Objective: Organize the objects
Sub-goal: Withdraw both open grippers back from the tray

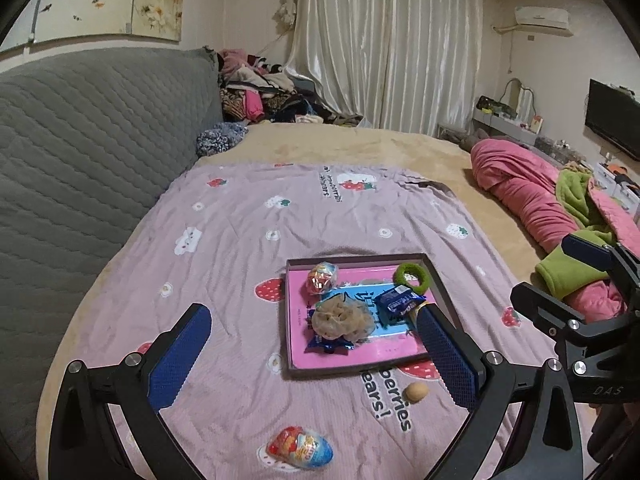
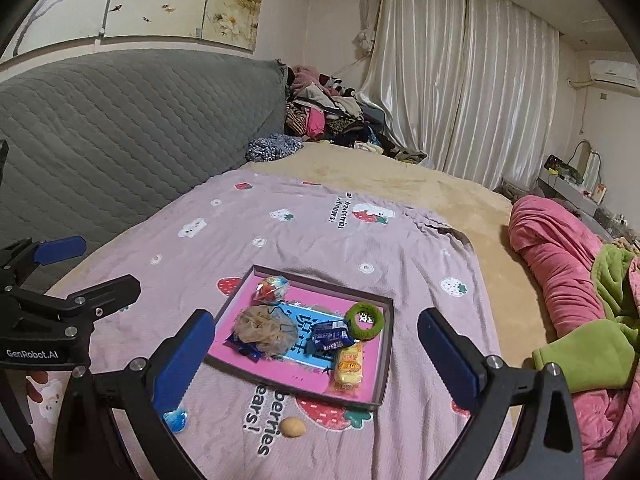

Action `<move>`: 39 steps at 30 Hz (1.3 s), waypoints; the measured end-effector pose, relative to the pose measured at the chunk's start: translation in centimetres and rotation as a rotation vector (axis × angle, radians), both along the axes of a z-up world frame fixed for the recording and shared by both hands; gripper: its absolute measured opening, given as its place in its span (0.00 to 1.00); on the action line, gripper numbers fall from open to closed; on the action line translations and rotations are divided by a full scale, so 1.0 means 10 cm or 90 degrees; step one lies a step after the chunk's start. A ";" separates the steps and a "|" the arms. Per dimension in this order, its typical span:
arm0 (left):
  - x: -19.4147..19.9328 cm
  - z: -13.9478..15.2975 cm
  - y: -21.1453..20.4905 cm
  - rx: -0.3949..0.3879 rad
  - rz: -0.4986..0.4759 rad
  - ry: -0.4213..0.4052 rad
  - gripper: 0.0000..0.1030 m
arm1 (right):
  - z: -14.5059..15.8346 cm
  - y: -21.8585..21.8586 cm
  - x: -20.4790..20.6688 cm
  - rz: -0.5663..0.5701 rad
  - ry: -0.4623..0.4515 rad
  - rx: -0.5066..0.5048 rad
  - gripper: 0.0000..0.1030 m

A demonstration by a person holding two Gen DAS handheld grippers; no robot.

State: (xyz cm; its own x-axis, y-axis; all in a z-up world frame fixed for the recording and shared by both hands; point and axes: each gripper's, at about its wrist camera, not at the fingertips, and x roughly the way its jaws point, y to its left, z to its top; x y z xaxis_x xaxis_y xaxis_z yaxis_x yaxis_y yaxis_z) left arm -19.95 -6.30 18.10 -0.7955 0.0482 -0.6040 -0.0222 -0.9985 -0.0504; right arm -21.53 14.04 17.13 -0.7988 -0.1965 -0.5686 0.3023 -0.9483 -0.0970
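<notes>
A shallow box tray (image 2: 385,344) was seen lying on the pink strawberry-print blanket (image 1: 240,240) spread over the bed. Several things had already been gathered inside it: a foil-wrapped egg toy (image 2: 272,288) at the tray's 11 o'clock corner, a beige mesh pouf (image 2: 264,330) toward 9 o'clock, a blue snack packet (image 2: 330,336) near the middle, a green ring (image 2: 365,320) at 2 o'clock, and a yellow wafer pack (image 2: 349,368) at 5 o'clock.

Two things were left outside on the blanket: a small tan nut-like object (image 1: 416,392) just beyond the tray's near edge, and a second foil egg toy (image 1: 300,448) nearer the cameras, at 6 o'clock from the tray in the left wrist view.

The left gripper (image 1: 316,352) was held above the blanket with its jaws wide apart and nothing between them. The right gripper (image 2: 316,360) was likewise spread wide and empty, poised over the tray's near side.

The step in hand was judged to be the collecting of the last loose items, with the task well along. For the next move, a descent toward one of the two stray things would be called for; the second egg toy appeared best placed for the left gripper. A centred, gentle closure would be needed, since the rounded foil shell could slip or roll on soft bedding.
</notes>
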 end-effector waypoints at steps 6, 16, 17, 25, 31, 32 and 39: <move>0.23 0.09 -0.02 -0.002 0.000 0.010 0.99 | 0.09 0.01 0.24 0.002 0.011 -0.001 0.99; 0.57 0.12 0.00 -0.017 -0.003 0.013 0.99 | 0.11 0.04 0.53 0.001 0.016 -0.006 0.99; 0.59 0.12 0.01 -0.015 -0.004 0.013 0.99 | 0.10 0.04 0.55 0.001 0.015 -0.005 0.99; 0.81 0.07 0.03 -0.015 -0.007 0.010 0.99 | 0.06 0.07 0.76 0.003 0.018 -0.005 0.99; 0.96 0.01 0.03 -0.025 -0.005 0.009 0.99 | -0.01 0.07 0.92 0.008 0.016 -0.011 0.99; 0.98 -0.01 0.03 -0.026 -0.006 0.007 0.99 | -0.03 0.07 0.93 0.009 0.014 -0.013 0.99; 1.13 -0.12 0.03 -0.028 -0.007 -0.002 0.99 | -0.16 0.04 1.08 0.016 0.004 -0.007 0.99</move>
